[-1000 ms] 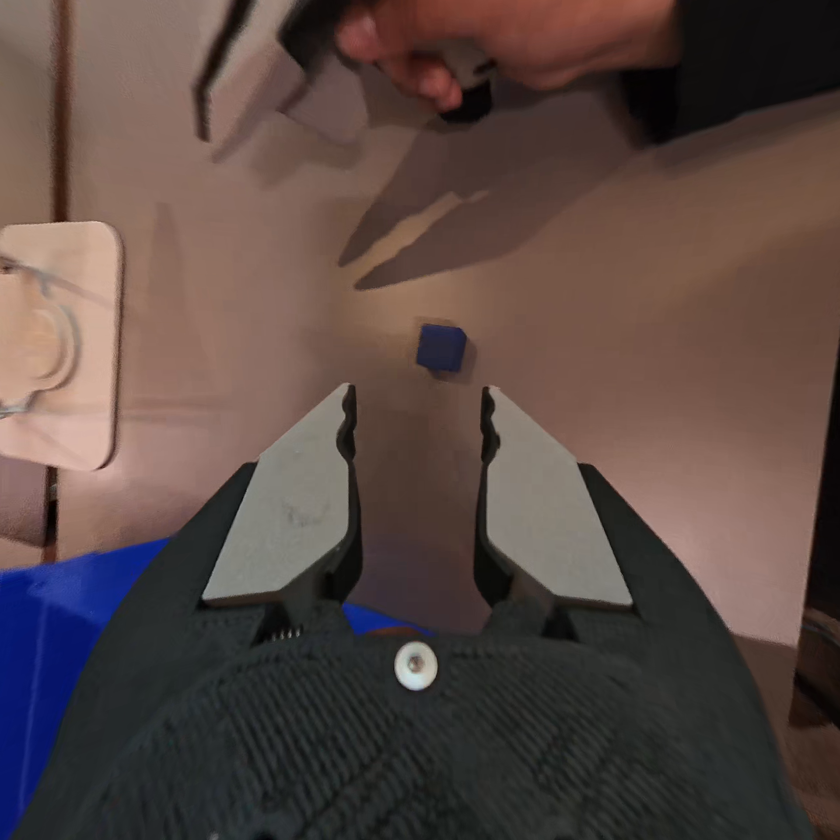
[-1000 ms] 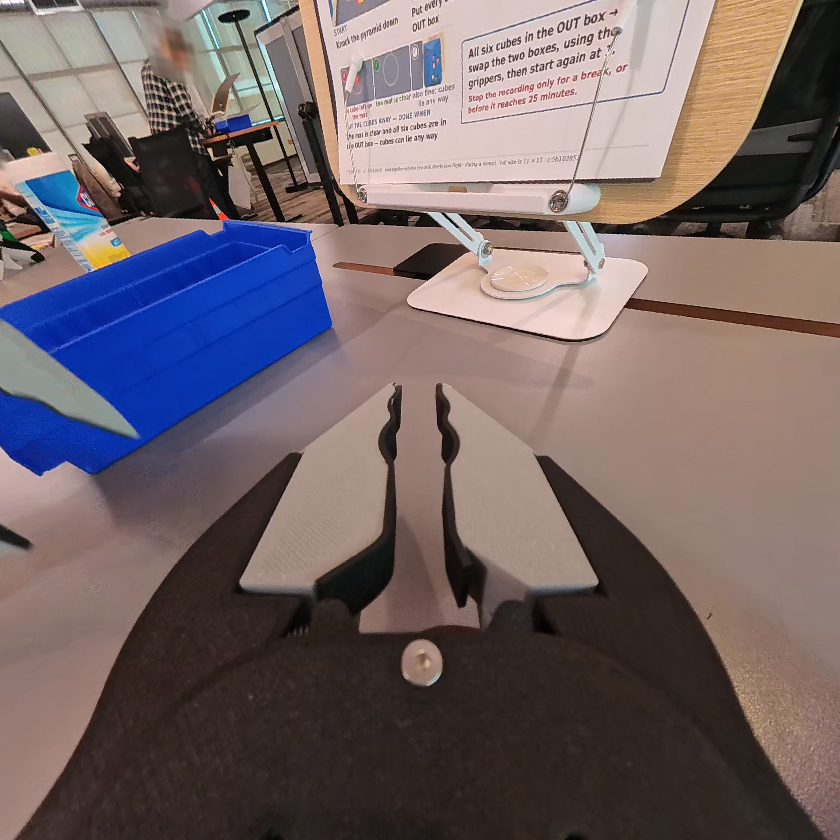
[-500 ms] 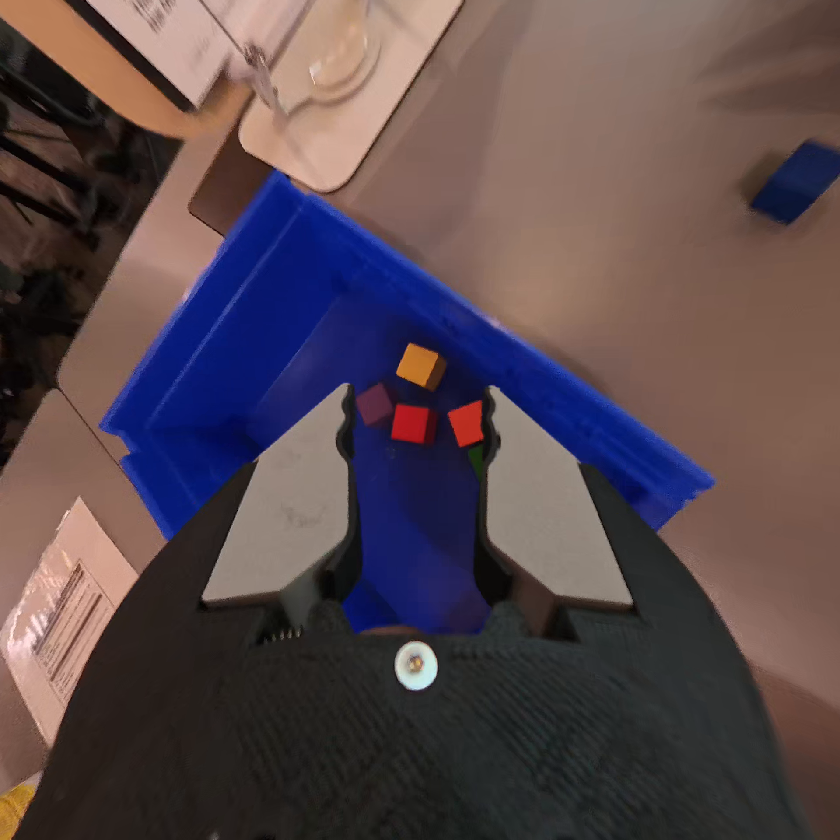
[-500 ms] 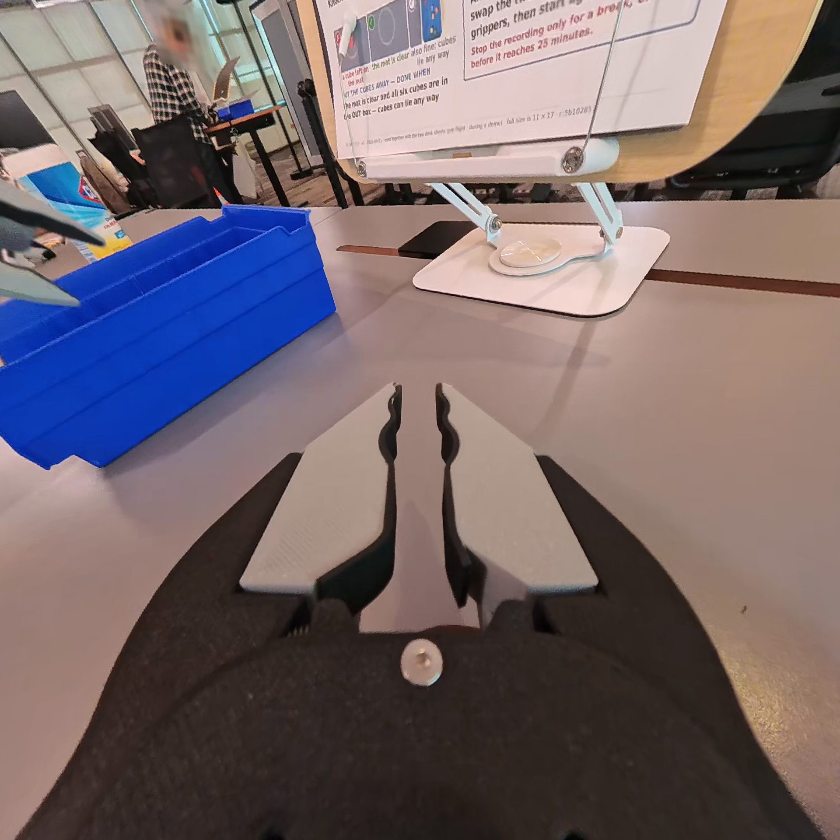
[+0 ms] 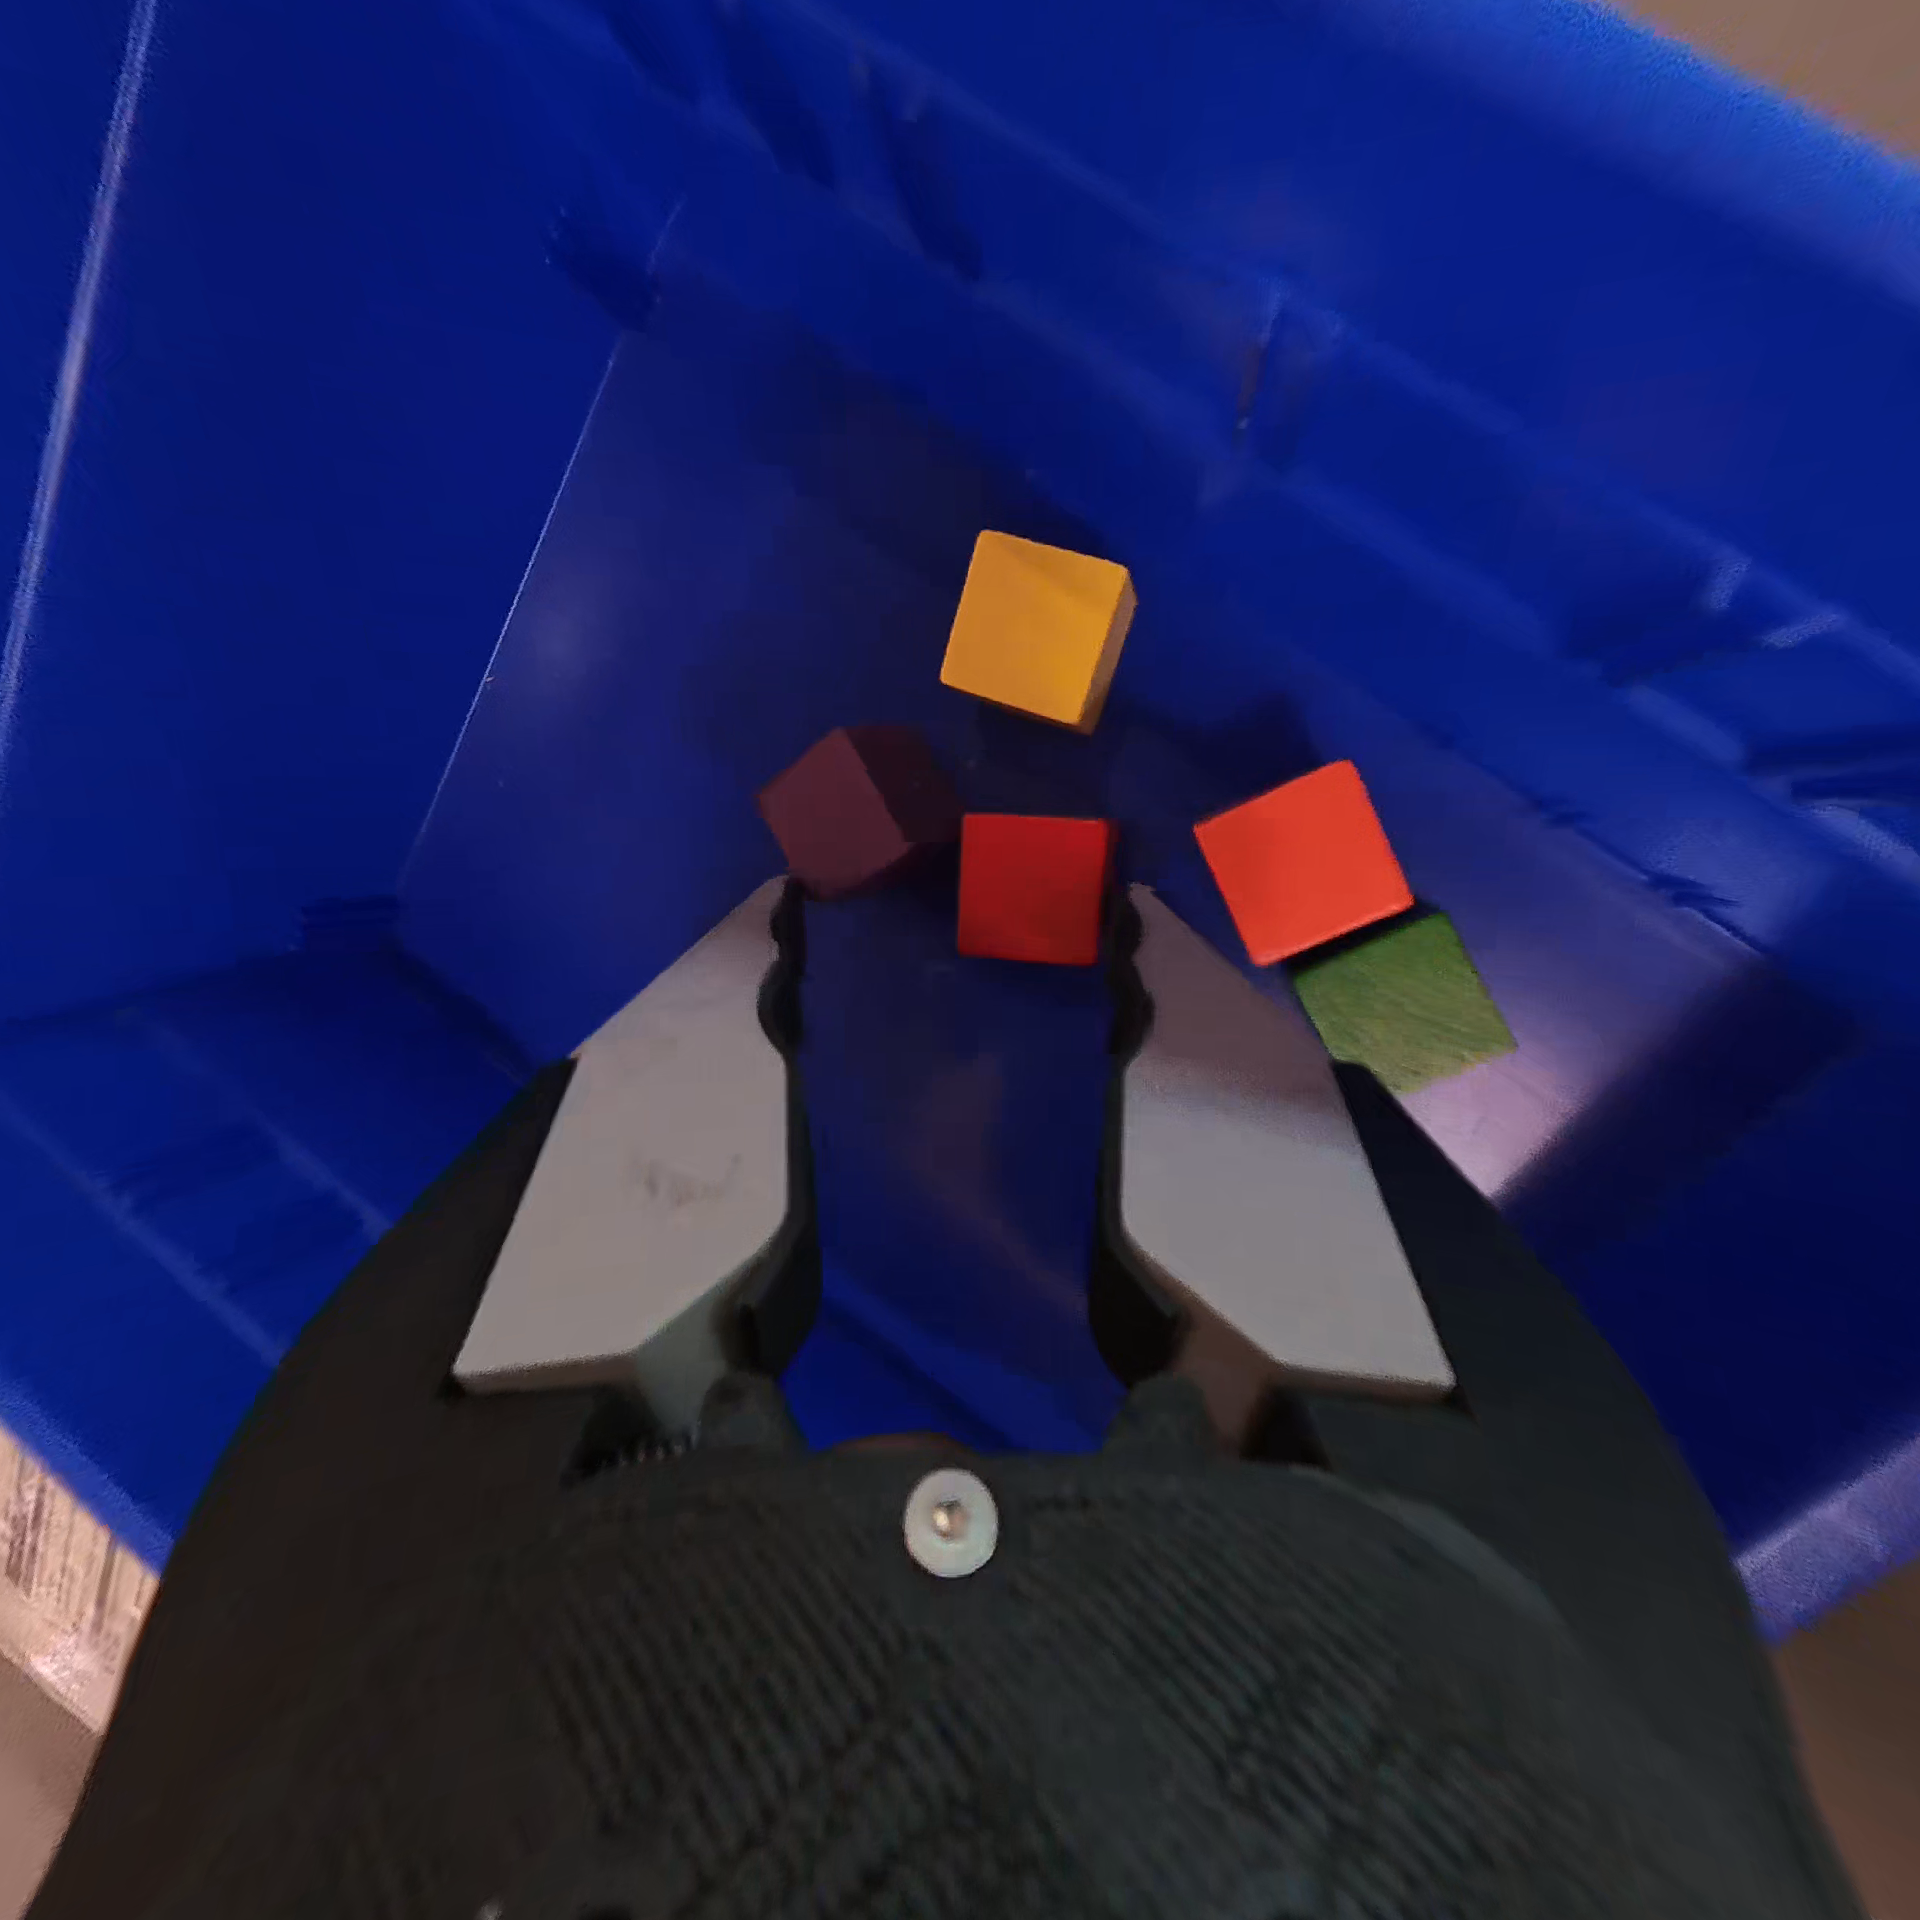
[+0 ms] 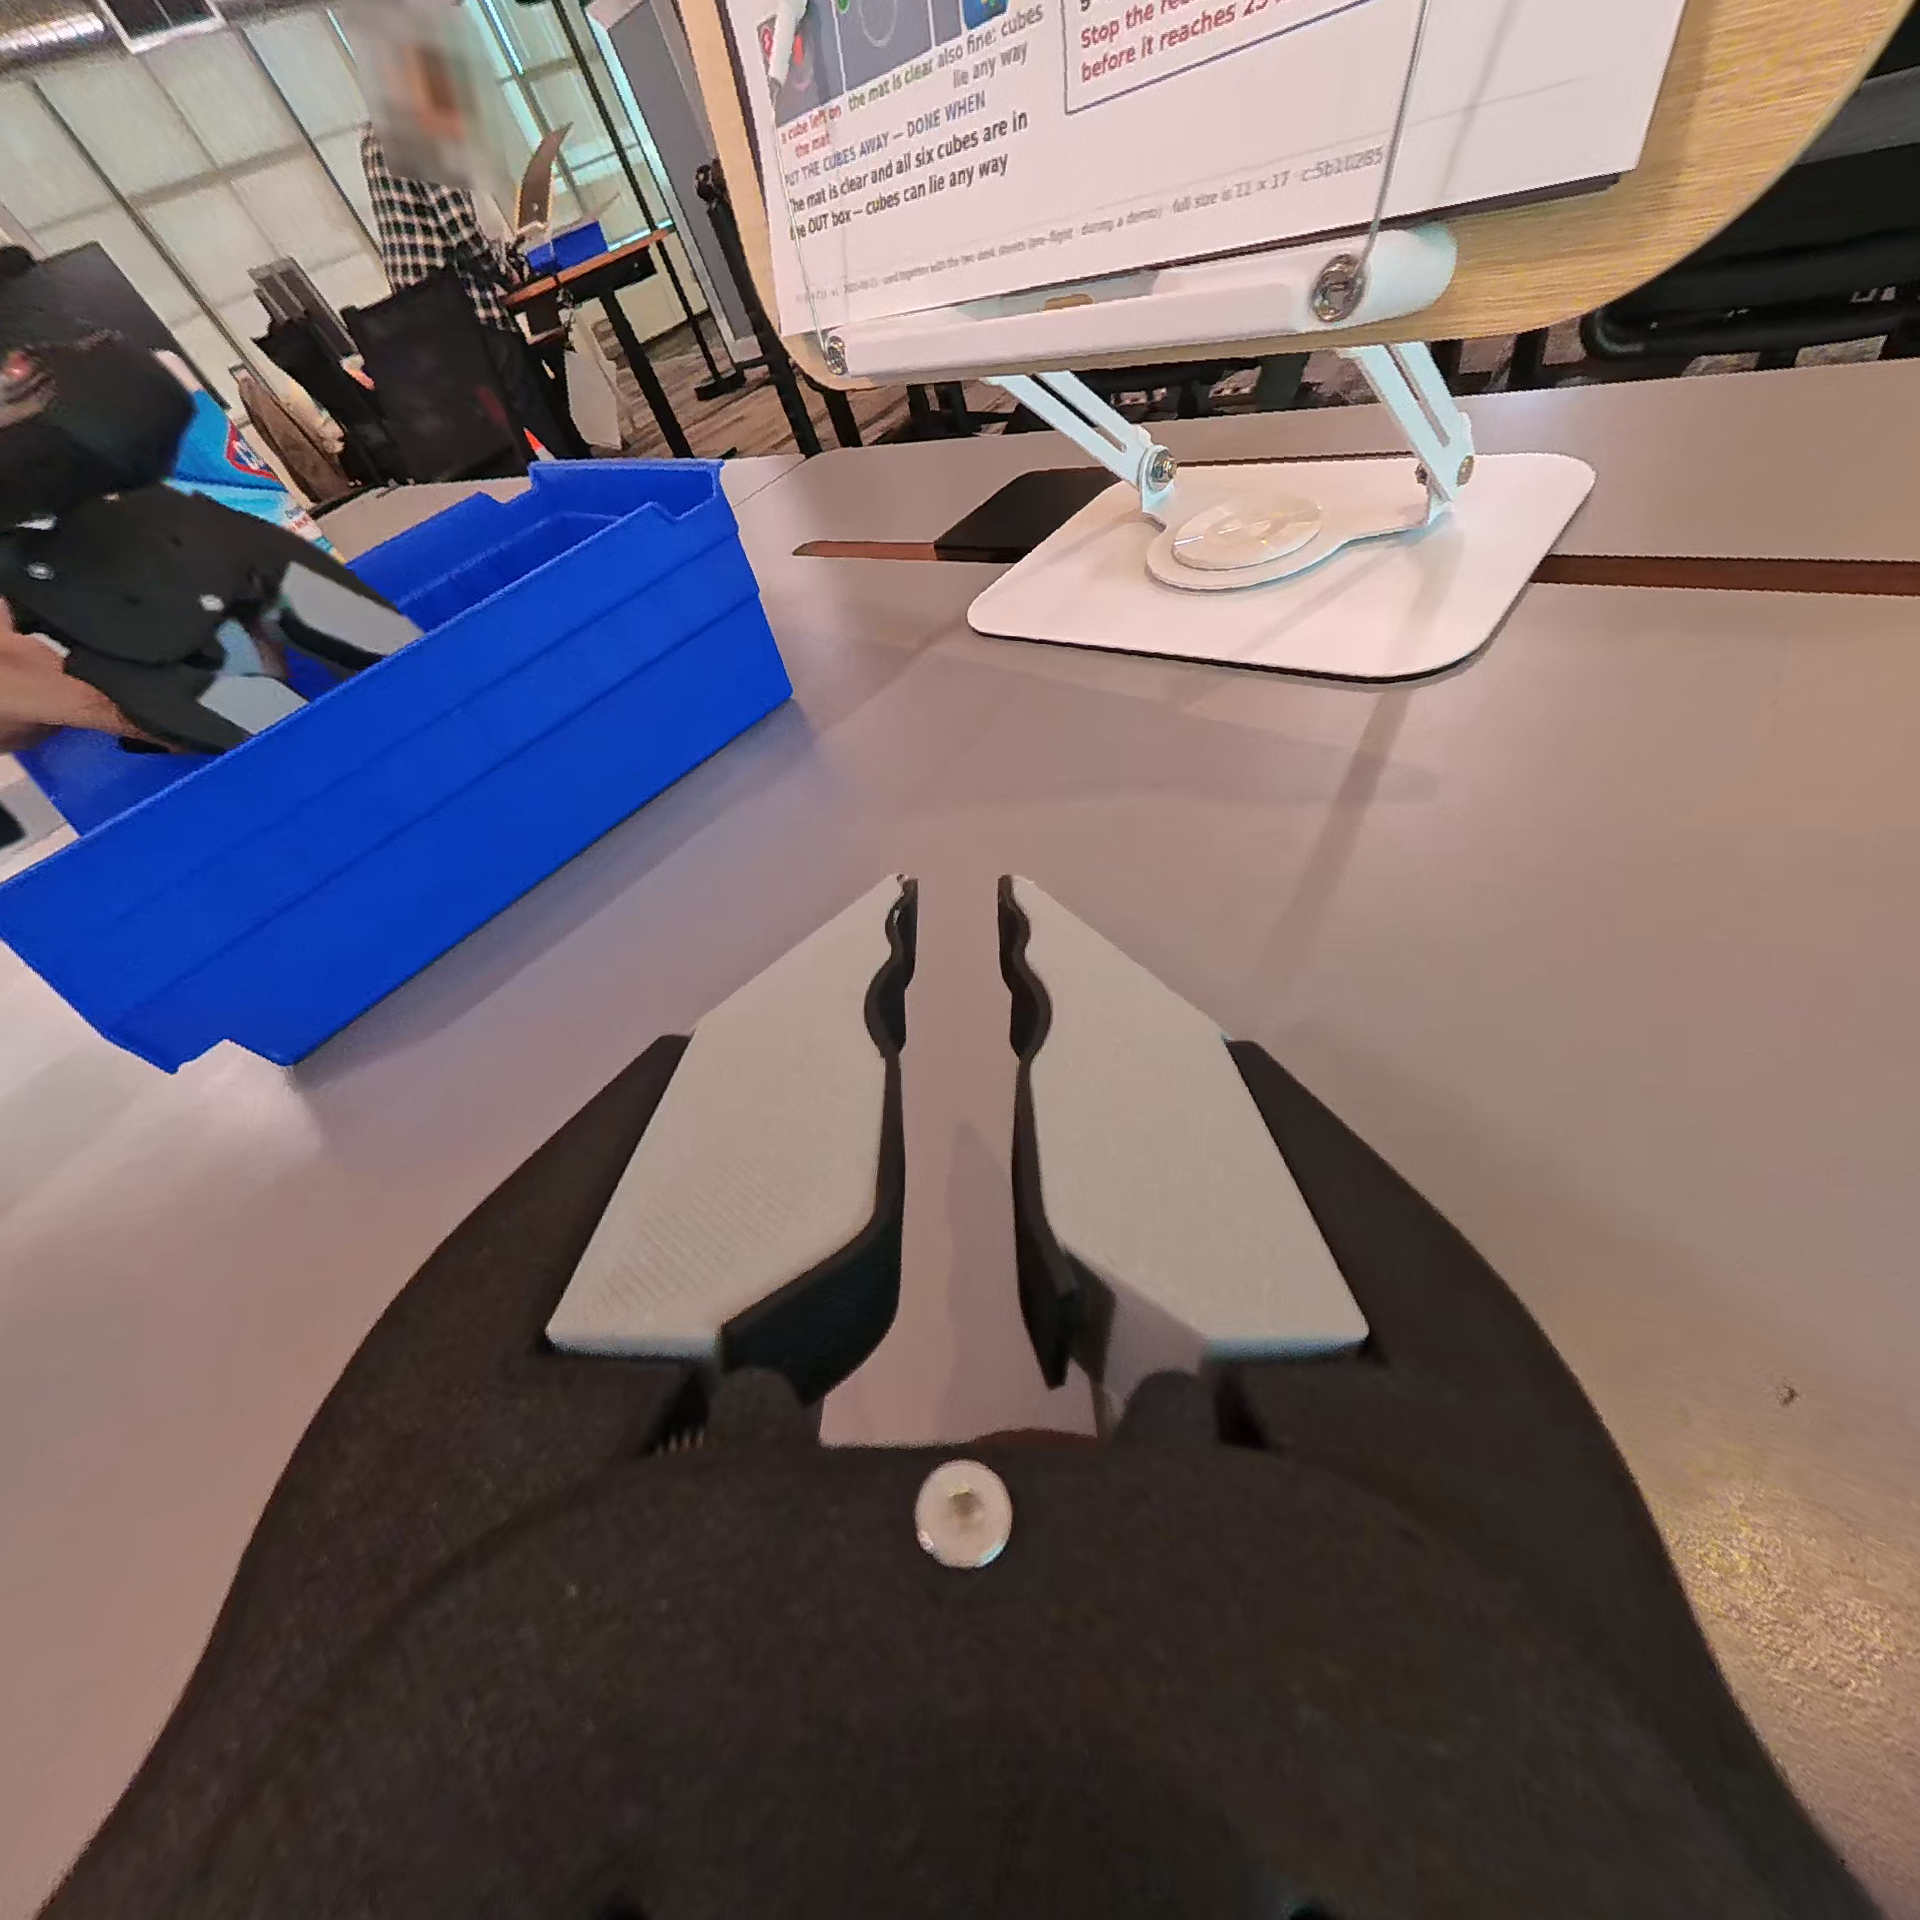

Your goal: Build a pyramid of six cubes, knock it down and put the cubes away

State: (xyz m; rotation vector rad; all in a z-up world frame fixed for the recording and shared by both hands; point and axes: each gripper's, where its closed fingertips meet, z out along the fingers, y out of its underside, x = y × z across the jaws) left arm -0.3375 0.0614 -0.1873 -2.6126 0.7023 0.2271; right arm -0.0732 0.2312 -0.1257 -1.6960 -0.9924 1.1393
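Note:
The blue bin holds several cubes: a yellow one, a dark purple one, a red one, an orange-red one and a green one. My left gripper is open and empty, low inside the bin, with the red cube just beyond its fingertips. It also shows in the right wrist view, dipped into the bin. My right gripper is shut and empty, low over the bare grey table, to the right of the bin.
A document stand with a white base stands at the far side of the table, with a black pad beside it. A printed sheet lies by the bin's near corner. A person stands far off in the room. About 35 cm separates my left fingertips from my right. To reach the white base in a straight line is about 25 cm for my right fingers, about 35 cm for my left.
My left gripper swung away from a blue cube on the table, over the bin, and came down inside it among the cubes. My right gripper stayed shut and crept slightly forward.

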